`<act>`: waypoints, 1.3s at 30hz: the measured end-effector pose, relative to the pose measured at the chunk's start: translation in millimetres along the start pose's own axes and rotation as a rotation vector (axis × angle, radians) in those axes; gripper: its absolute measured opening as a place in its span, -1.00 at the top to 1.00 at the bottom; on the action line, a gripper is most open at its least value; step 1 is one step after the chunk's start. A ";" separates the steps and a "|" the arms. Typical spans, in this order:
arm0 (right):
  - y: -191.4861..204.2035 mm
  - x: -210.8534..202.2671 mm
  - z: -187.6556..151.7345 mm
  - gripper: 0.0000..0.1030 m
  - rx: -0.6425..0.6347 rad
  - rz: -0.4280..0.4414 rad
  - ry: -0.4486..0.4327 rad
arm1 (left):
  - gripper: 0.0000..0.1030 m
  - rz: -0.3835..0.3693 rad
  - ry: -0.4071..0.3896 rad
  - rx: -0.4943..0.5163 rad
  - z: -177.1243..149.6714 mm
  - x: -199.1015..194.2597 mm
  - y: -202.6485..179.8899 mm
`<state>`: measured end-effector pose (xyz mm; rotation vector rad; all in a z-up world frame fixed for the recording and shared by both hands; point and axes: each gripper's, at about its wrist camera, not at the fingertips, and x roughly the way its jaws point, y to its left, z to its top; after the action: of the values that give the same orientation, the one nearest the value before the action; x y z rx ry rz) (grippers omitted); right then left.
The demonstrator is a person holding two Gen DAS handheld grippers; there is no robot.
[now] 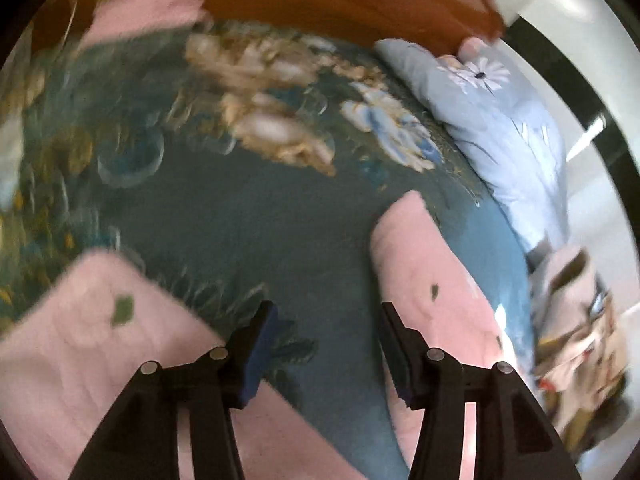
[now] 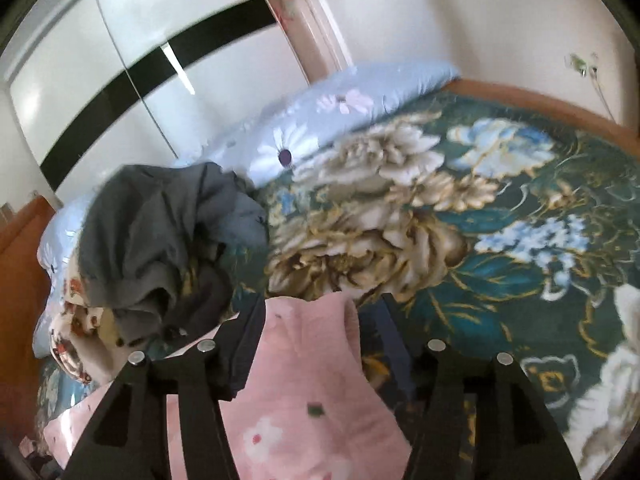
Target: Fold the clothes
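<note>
- Left gripper (image 1: 326, 344): its black jaws with blue pads are standing spread and pinching nothing; only teal bedspread is showing in the gap.
- Pink floral fleece garment (image 1: 92, 344): two sections are lying flat on the teal flower-printed bedspread (image 1: 240, 216), one at 8 o'clock of the left view, a narrower one (image 1: 432, 280) at 4 o'clock, touching the outer side of the right-hand finger. This view is blurred, so which parts of the garment these are cannot be told.
- Right gripper (image 2: 316, 340): jaws are spread; a raised fold of the same pink garment (image 2: 304, 380) is sitting between them, pads not pressing on it.
- Crumpled dark grey garment pile (image 2: 160, 240): lying at 9 o'clock of the right view, against the pale blue daisy-print quilt (image 2: 320, 120), apart from the work.
- Judgement: the pink garment is being arranged for a fold. Each gripper should be closing on a single edge layer, lifting evenly, keeping clear of the grey pile.
</note>
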<state>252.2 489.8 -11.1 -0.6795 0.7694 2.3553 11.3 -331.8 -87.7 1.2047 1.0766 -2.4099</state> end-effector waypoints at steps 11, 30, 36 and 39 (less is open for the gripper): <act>44.5 -1.7 -50.4 -0.15 -0.062 0.134 0.122 | 0.85 -0.030 -0.089 0.177 -28.9 -4.4 -65.8; 125.2 36.3 -115.3 -0.15 -0.094 0.450 0.245 | 0.24 -0.202 -0.006 0.641 -132.4 -18.6 -154.7; 119.6 46.9 -119.8 -0.15 -0.061 0.469 0.270 | -0.12 -0.051 -0.141 0.688 -107.3 -17.5 -149.1; 118.9 49.0 -122.3 -0.15 -0.057 0.477 0.279 | -0.15 0.012 -0.109 0.672 -98.8 6.6 -142.7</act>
<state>175.6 347.3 -84.2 -0.9484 1.0882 2.7507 -6.0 -161.5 -58.6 1.2114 0.2095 -2.8874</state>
